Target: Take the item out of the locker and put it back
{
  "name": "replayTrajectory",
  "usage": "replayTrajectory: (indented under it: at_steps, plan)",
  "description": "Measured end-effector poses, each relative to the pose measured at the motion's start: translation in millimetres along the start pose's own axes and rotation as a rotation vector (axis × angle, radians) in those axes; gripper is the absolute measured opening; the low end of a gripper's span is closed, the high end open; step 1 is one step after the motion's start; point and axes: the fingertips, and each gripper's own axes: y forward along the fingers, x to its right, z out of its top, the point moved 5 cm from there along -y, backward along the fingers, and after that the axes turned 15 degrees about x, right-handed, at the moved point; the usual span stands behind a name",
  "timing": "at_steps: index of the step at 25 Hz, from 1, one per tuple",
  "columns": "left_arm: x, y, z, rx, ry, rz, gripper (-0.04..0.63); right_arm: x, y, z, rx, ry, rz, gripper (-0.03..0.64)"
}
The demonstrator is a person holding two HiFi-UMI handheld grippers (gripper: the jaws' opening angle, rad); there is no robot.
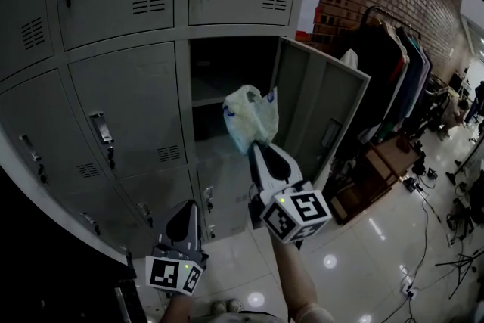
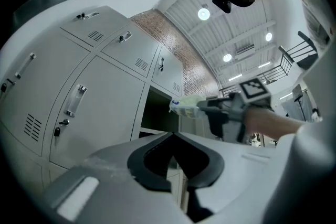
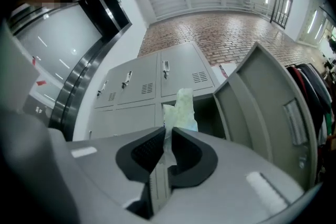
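Left tongs (image 1: 184,214) closed on nothing, low beneath the open locker (image 1: 227,60), right tongs (image 1: 255,147) pinched shut on a pale plastic bag (image 1: 252,116) just before the locker's mouth, shelf (image 1: 208,98) inside, door (image 1: 321,113) swung right, clothes rack (image 1: 393,57) beyond

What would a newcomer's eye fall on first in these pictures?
First comes the crumpled pale plastic bag, pinched in the shut right claw and held up in front of the open locker at the middle of the head view. The locker's grey door stands swung out to the right. The left claw hangs at the lower left, shut and empty.
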Motion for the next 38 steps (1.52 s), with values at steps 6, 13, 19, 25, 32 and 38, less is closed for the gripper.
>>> replayTrajectory:
  at_steps: [6,13,19,25,32,38]
  plan:
    - [-22.6,8.5,-5.5,-0.022,0.034,0.042,0.003,51.9,143.2,-39.3,-0.126,-0.07,0.018,0.038]
    - [-52.7,19.2,-7.4,-0.027,0.067,0.107,0.003,92.4,214.0,-96.6,-0.243,-0.161,0.019,0.037]
    - [-57.8,27.9,-14.3,-0.038,0.067,0.115,0.003,98.3,233.6,-112.9,-0.267,-0.192,0.049,0.037]
    - [-55.4,28.4,-19.0,-0.048,0.054,0.112,0.003,106.0,233.4,-126.3,-0.283,-0.15,0.019,0.348]
    - [-51.1,29.7,-19.4,-0.043,0.043,0.109,0.003,105.5,226.8,-128.6,-0.29,-0.153,0.038,0.35]
    - [-53.3,28.3,-13.0,-0.023,0.053,0.119,0.003,107.3,216.1,-104.1,-0.233,-0.085,0.0,0.35]
